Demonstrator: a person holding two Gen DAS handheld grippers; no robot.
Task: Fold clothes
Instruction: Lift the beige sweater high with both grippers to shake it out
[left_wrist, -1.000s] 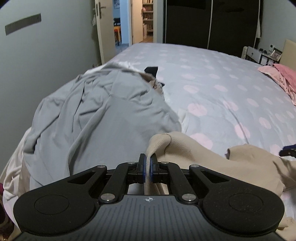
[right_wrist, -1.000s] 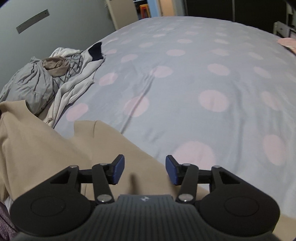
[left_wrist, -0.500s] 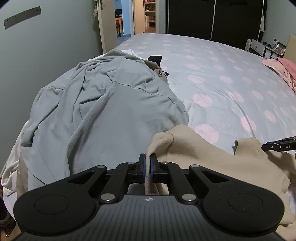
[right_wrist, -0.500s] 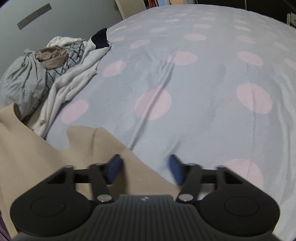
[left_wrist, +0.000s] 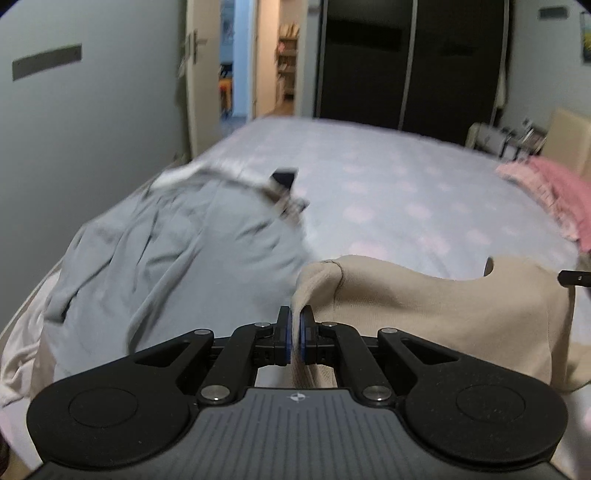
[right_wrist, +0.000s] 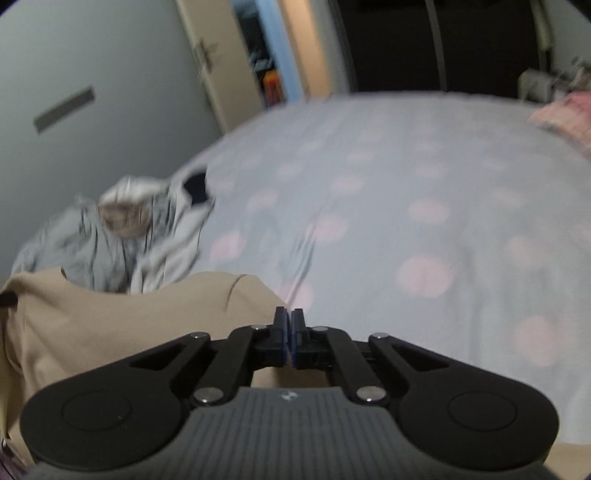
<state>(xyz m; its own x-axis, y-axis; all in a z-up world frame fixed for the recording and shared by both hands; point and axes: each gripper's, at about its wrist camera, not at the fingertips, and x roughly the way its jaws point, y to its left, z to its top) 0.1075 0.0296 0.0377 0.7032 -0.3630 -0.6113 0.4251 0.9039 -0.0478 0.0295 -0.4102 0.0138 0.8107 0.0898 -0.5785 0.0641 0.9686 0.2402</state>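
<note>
While both grippers pinch the beige garment (left_wrist: 424, 306), we hold it stretched between them above the bed (left_wrist: 388, 192).

Our left gripper (left_wrist: 294, 332) has its jaws closed on one bunched corner of the cloth; our right gripper (right_wrist: 289, 334) has its jaws closed on the opposite edge, the fabric running off to its left. A pile of grey and white clothes (left_wrist: 177, 251) lies on the bedspread's left side, and a pink garment (left_wrist: 550, 192) sits at the far right. The background is motion-blurred.

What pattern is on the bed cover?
The bed cover is pale grey-blue with pink dots, clearest in the right wrist view.
</note>
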